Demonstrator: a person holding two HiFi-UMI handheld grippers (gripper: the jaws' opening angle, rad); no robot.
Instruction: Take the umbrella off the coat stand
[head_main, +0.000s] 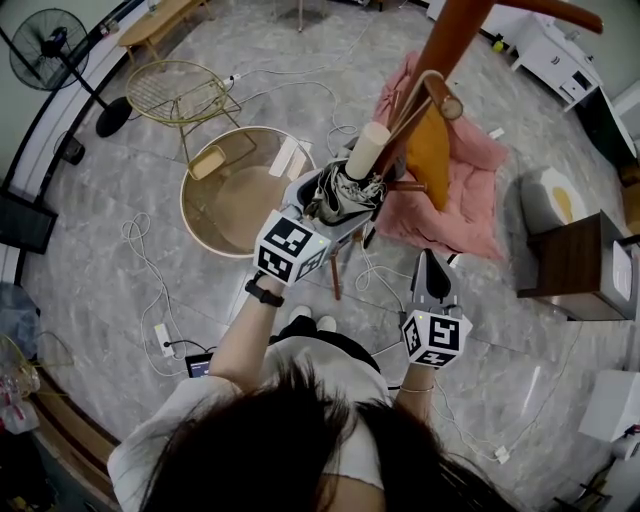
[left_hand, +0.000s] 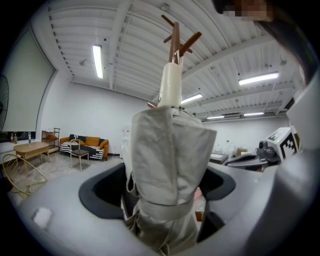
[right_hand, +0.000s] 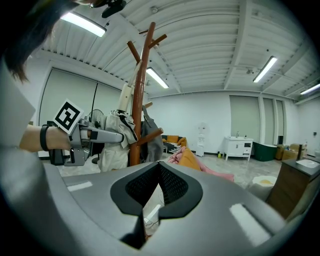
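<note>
- Hanging on the coat stand (head_main: 455, 40), the folded grey umbrella (head_main: 350, 185) sits close against the trunk, with its cream handle up among the pegs and its strapped cloth body below.
- The left gripper (head_main: 338, 208) stands spread wide, with the umbrella body between its jaws. In the left gripper view dark gaps show on both sides of the cloth, so I judge that the pads do not press on it yet.
- The step in hand seems to be the reach and grasp: the umbrella is enclosed but not yet taken.
- The next move calls for closing the jaws firmly on the cloth body. Then comes a lift, so the handle can clear its peg, before the umbrella is drawn away from the stand.
- How the handle hooks on the peg I cannot tell.
- An orange garment (head_main: 432, 150) hangs on the stand right beside the umbrella, so the pull should go away from it.
- The right gripper (head_main: 430, 260) is clenched on nothing and waits apart from the stand, on the person's side of it.
</note>
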